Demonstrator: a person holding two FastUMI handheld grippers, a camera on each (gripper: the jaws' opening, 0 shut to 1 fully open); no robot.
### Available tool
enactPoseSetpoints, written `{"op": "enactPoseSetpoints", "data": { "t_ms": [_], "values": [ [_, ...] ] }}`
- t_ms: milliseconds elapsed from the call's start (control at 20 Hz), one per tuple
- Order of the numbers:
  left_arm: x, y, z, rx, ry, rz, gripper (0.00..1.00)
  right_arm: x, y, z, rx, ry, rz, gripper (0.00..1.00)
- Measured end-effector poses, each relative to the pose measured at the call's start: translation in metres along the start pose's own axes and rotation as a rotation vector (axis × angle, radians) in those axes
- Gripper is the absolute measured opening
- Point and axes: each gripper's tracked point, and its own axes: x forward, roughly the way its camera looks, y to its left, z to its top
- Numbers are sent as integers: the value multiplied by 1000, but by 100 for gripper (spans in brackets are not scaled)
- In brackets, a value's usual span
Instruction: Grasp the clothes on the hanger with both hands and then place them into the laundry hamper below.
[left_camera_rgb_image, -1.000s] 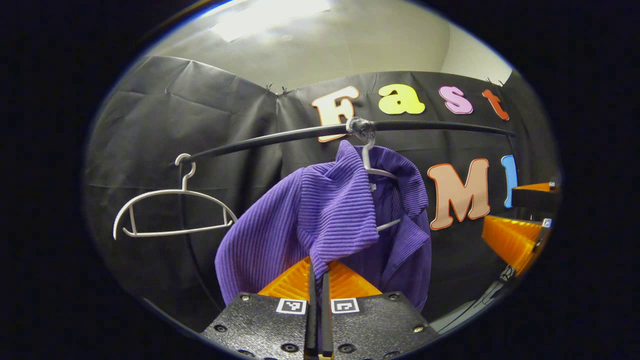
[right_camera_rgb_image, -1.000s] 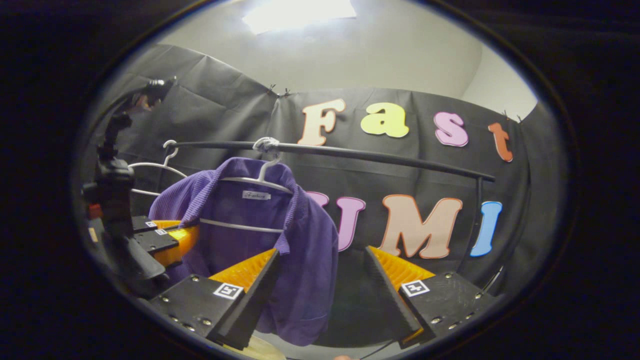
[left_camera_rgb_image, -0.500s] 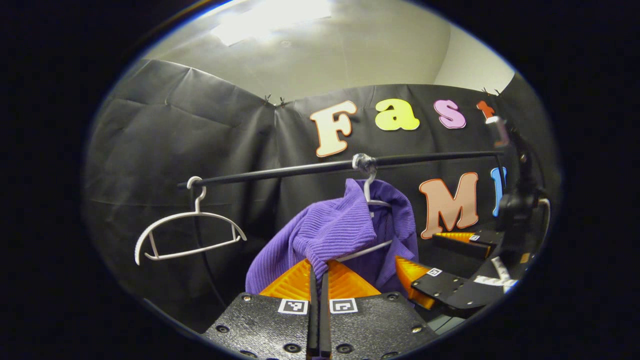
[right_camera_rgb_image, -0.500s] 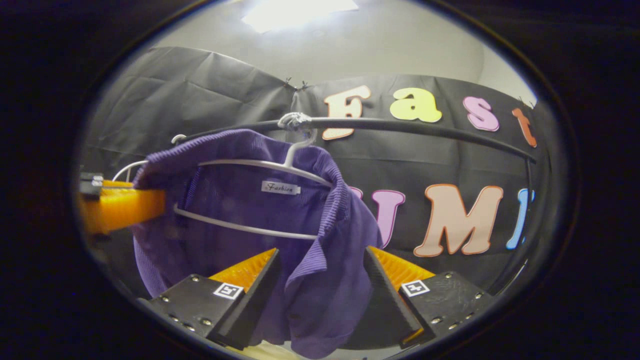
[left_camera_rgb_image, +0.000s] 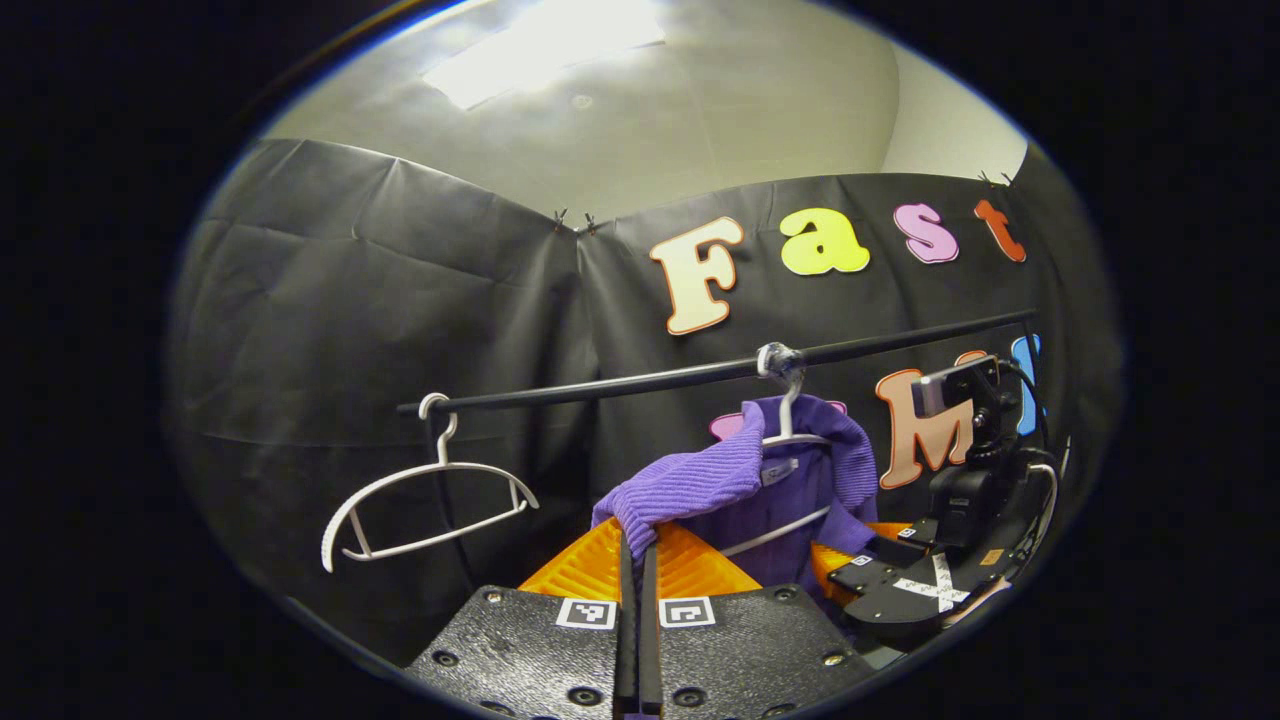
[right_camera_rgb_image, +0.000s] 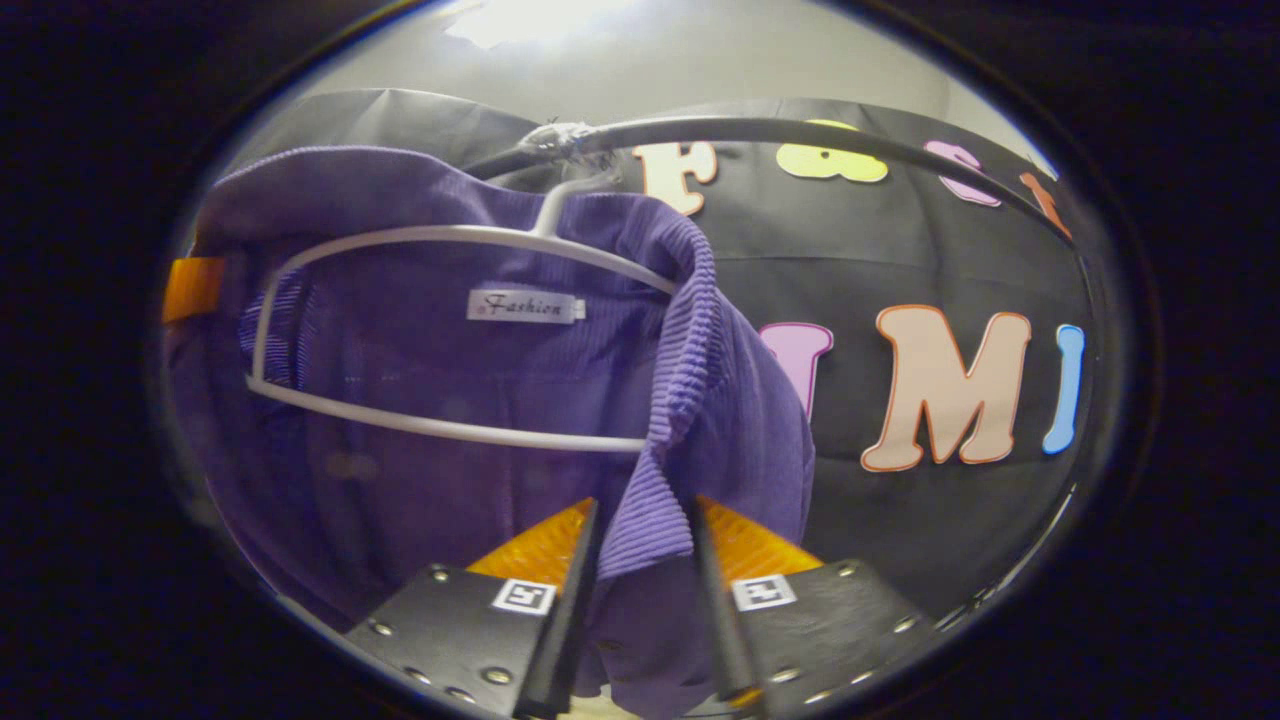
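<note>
Left gripper (left_camera_rgb_image: 636, 560) pinched tight on purple garment (right_camera_rgb_image: 420, 400) — half off white hanger (right_camera_rgb_image: 450, 330), other shoulder hooked on. Right gripper (right_camera_rgb_image: 645, 560) partly spread around ribbed edge, unclamped — second grasp, lift-off, hamper drop all left.

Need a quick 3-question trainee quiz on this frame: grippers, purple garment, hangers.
1. True or false: the left gripper is shut on the purple garment.
2. How many white hangers hang on the black rail?
3. The right gripper's fingers are: A) fully closed with nothing between; B) apart, with the garment's ribbed edge between them; C) gripping the empty hanger.

Key
1. True: its fingers pinch a ribbed fold.
2. Two: the empty one and the garment's hanger.
3. B.
</note>
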Motion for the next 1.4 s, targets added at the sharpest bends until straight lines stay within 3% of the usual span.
{"op": "enactPoseSetpoints", "data": {
  "t_ms": [200, 400, 750, 1100, 1400],
  "values": [
    [5, 15, 2, 11, -3, 35, 1, 0, -30, -7, 16, 61, -112, 2],
    [7, 35, 9, 31, -22, 71, 1, -2, -75, 13, 7, 14, -241, 2],
    [19, 62, 20, 31, -39, 93, 0, 8, -127, 62, -79, -85, -356, 4],
    [36, 91, 18, 43, -45, 77, 1, 27, -145, 107, -156, -171, -401, 2],
    [44, 97, -14, 40, -24, 32, 1, 40, -145, 101, -182, -171, -399, 2]
  ]
}}
